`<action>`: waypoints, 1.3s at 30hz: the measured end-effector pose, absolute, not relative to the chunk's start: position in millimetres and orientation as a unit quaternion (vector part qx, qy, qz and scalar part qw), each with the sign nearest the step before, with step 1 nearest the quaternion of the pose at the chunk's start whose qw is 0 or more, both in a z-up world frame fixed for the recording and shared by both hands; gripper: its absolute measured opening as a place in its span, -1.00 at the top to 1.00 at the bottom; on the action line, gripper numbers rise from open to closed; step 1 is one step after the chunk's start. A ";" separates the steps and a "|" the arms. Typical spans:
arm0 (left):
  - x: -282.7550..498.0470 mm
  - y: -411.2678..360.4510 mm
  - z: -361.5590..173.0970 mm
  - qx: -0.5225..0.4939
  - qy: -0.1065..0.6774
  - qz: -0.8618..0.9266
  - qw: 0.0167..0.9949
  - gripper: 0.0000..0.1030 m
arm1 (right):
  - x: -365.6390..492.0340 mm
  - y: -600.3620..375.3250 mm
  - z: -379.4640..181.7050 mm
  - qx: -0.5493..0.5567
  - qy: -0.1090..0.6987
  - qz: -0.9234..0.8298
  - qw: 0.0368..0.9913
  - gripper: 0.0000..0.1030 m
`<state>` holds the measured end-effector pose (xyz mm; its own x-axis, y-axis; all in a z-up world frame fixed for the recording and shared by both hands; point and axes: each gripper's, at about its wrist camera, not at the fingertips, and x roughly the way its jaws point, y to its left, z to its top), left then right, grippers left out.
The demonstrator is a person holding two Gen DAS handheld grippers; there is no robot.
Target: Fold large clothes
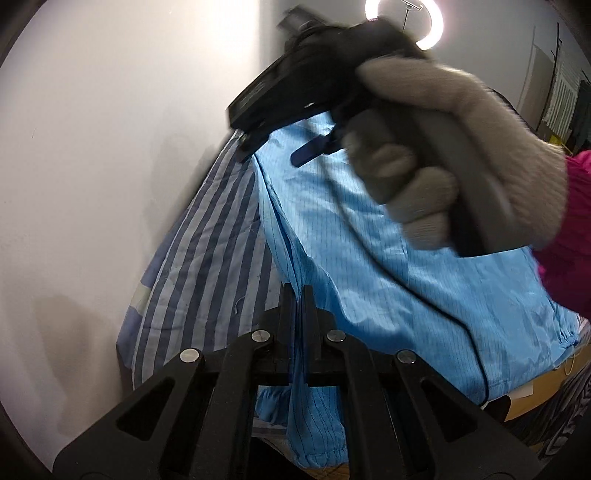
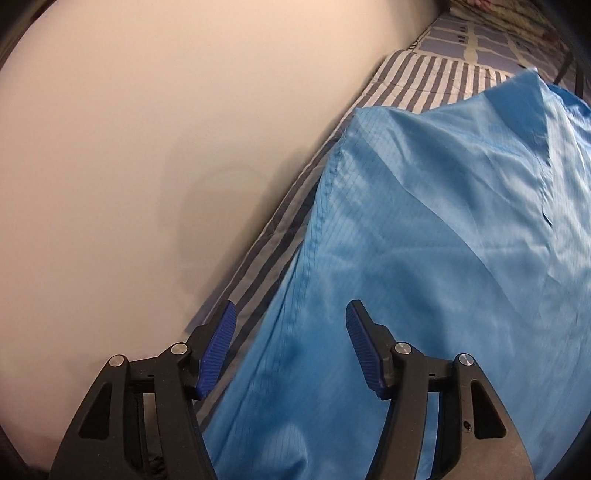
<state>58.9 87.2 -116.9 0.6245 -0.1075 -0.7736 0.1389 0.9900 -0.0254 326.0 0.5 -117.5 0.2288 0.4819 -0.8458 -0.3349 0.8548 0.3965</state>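
Note:
A large light-blue garment (image 1: 388, 258) lies spread over a striped bed sheet (image 1: 207, 240). In the left wrist view my left gripper (image 1: 299, 295) is shut on a fold of the blue garment, and a strip of the cloth hangs down between its fingers. Above it, a person's grey-gloved hand (image 1: 461, 155) holds my right gripper (image 1: 275, 149) over the garment's far edge. In the right wrist view the right gripper (image 2: 291, 314) stands open above the garment (image 2: 424, 229). Its blue pads (image 2: 221, 343) are wide apart and nothing is pinched between them.
A plain white wall (image 2: 129, 166) runs along the sheet's (image 2: 266, 236) left edge. A patterned blue quilt (image 2: 480, 40) lies beyond the garment. A bright ring light (image 1: 436, 33) hangs above. A pink sleeve (image 1: 576, 229) is at the right, and a black cable (image 1: 476, 350) crosses the garment.

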 end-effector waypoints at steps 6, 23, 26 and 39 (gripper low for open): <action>56.9 81.9 -115.9 0.025 0.424 -0.076 0.902 1.00 | 333.8 14.0 -135.5 0.041 0.576 0.227 0.784 0.26; 32.0 15.3 -85.1 0.099 0.385 -0.149 0.906 1.00 | 295.1 -95.9 -113.5 0.197 0.514 0.247 0.797 0.98; 27.8 -5.9 -84.7 0.116 0.385 -0.172 0.899 1.00 | 281.0 -133.7 -113.4 0.235 0.499 0.234 0.800 0.98; 14.7 -66.9 -99.0 0.143 0.434 -0.264 0.849 1.00 | 258.4 -249.6 -164.0 0.285 0.513 0.143 0.797 0.98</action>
<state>14.7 -66.9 -99.0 0.4842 -0.3251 -0.8123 0.5736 0.8190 0.0141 258.4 -249.6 -164.0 0.4337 0.5195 -0.7362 0.0638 0.7973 0.6002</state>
